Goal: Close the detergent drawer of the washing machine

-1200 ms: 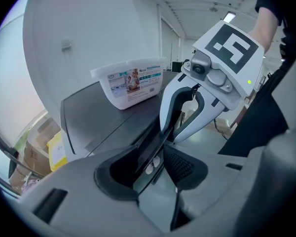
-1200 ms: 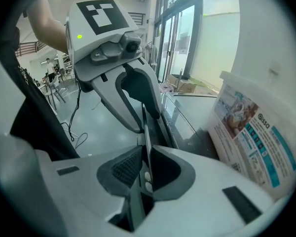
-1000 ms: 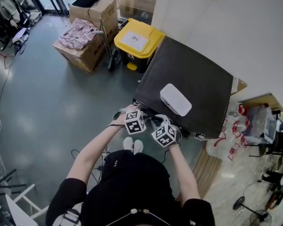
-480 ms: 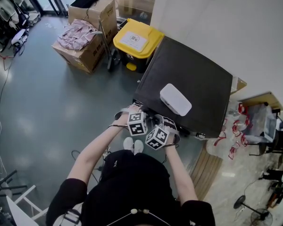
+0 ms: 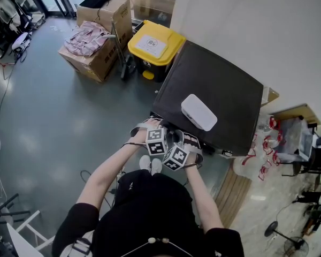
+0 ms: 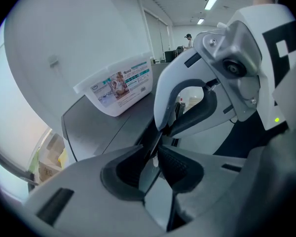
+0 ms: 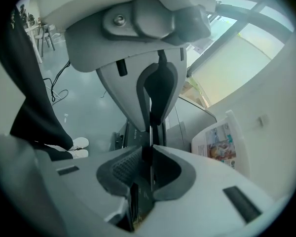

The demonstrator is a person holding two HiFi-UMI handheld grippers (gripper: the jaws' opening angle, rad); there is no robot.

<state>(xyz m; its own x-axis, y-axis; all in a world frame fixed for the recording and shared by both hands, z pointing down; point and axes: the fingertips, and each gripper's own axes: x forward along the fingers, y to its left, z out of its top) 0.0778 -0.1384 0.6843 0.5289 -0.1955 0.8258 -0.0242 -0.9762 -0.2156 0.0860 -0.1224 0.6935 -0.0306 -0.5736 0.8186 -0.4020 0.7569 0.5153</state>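
Both tools are crowded together at the front edge of the washing machine point(image 5: 219, 90), toward its front-left corner. The left tool point(image 6: 155, 158) has its jaws drawn in to a narrow gap and the right tool point(image 7: 149, 154) to a mere slit. Both have just been closing, and I can't see either one clamped on anything. Tucked just below that front edge is what I take to be the detergent drawer point(image 7: 133, 204), a dark pocket glimpsed beneath the right tool's jaws. From overhead the tools and their marker cubes cover it, so how far out it stands I can't say. By my reckoning its long axis runs front to back, square to the front edge, with its face turned out toward the person and its back end pointing into the machine, so it wants a straight push along that line. Trouble would come from a push landing to one side of the face, which could skew the drawer in its slot and jam it, or from a narrow tip sliding off the face. The two tools, nearly touching, could also knock each other. The white detergent tub point(image 5: 199, 112) sits further back on the top.
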